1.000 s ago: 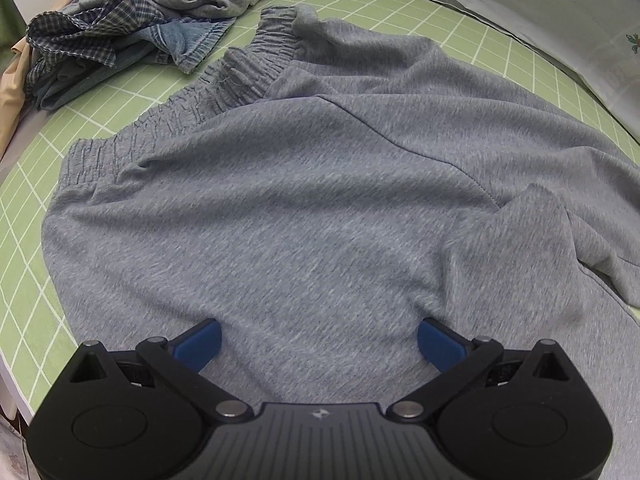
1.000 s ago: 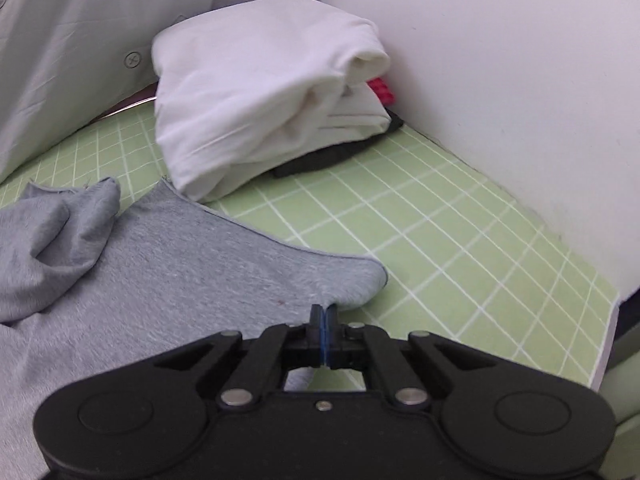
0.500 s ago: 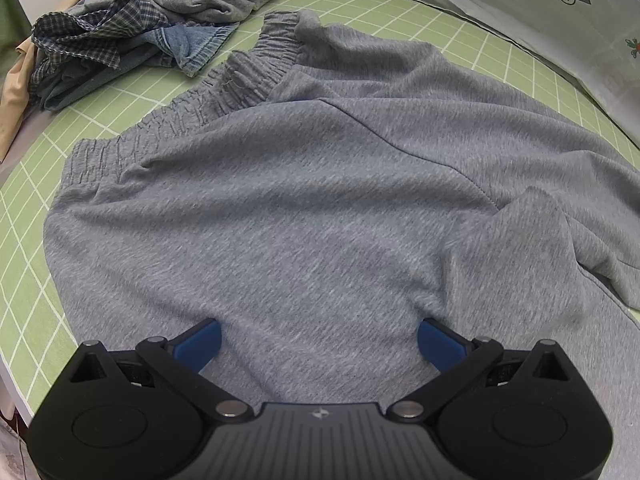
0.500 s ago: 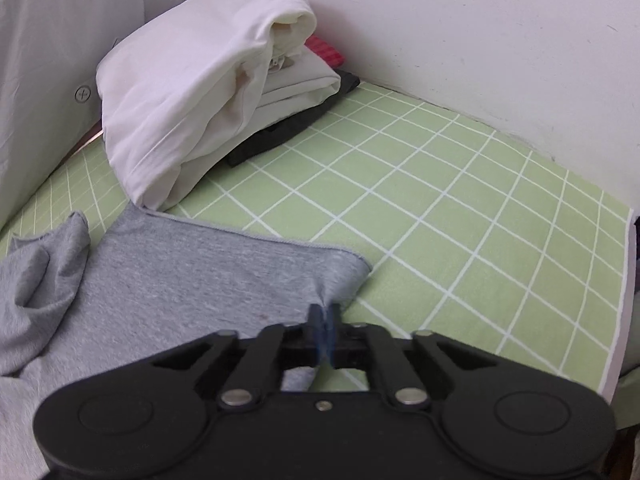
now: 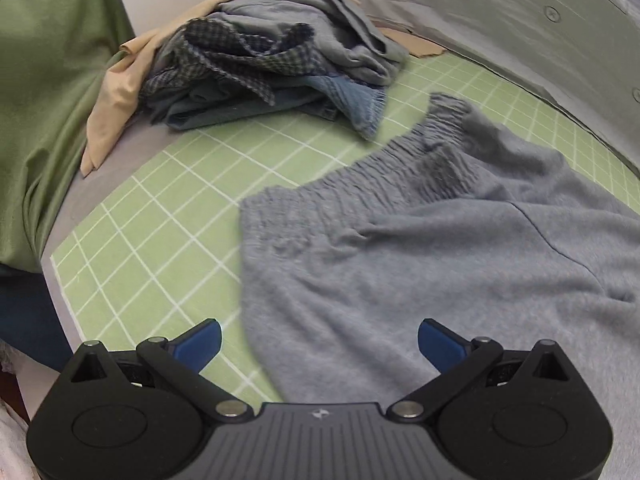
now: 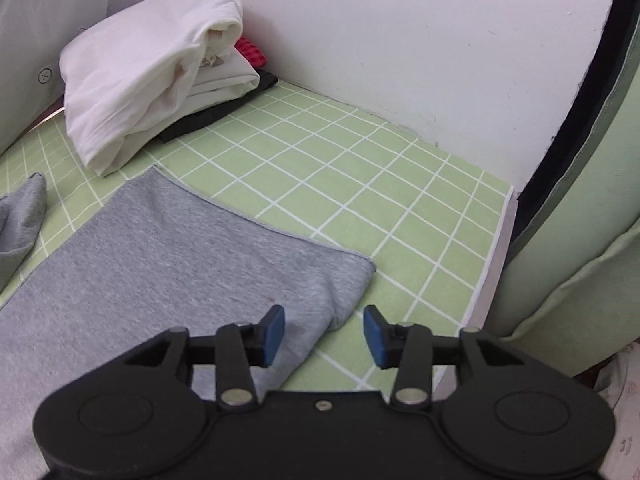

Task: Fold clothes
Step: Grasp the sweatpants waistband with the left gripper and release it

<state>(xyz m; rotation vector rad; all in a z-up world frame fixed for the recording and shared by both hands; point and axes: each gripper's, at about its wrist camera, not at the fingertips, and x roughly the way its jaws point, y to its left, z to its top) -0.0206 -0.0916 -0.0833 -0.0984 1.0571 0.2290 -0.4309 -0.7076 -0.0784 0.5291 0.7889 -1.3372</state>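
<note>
Grey sweatpants [image 5: 420, 248] lie spread on the green checked mat [image 5: 160, 232], their gathered waistband [image 5: 384, 168] toward the far left. My left gripper [image 5: 319, 342] is open and empty, hovering over the pants' near left edge below the waistband. In the right wrist view a flat grey pant leg [image 6: 168, 256] ends in a hem [image 6: 264, 224]. My right gripper [image 6: 324, 334] is open and empty, its jaws on either side of the hem's near corner, just above it. A second grey fold [image 6: 20, 216] lies at the left.
A heap of unfolded clothes [image 5: 256, 68], checked, denim, grey and beige, sits at the far left. A stack of folded white, black and red garments [image 6: 152, 84] stands against the white wall [image 6: 400, 40]. The mat's right edge [image 6: 496, 240] meets a green cushion [image 6: 580, 264].
My right gripper has opened and let go of the pant leg's hem corner, which now lies flat. My left gripper has swung left toward the waistband, staying open.
</note>
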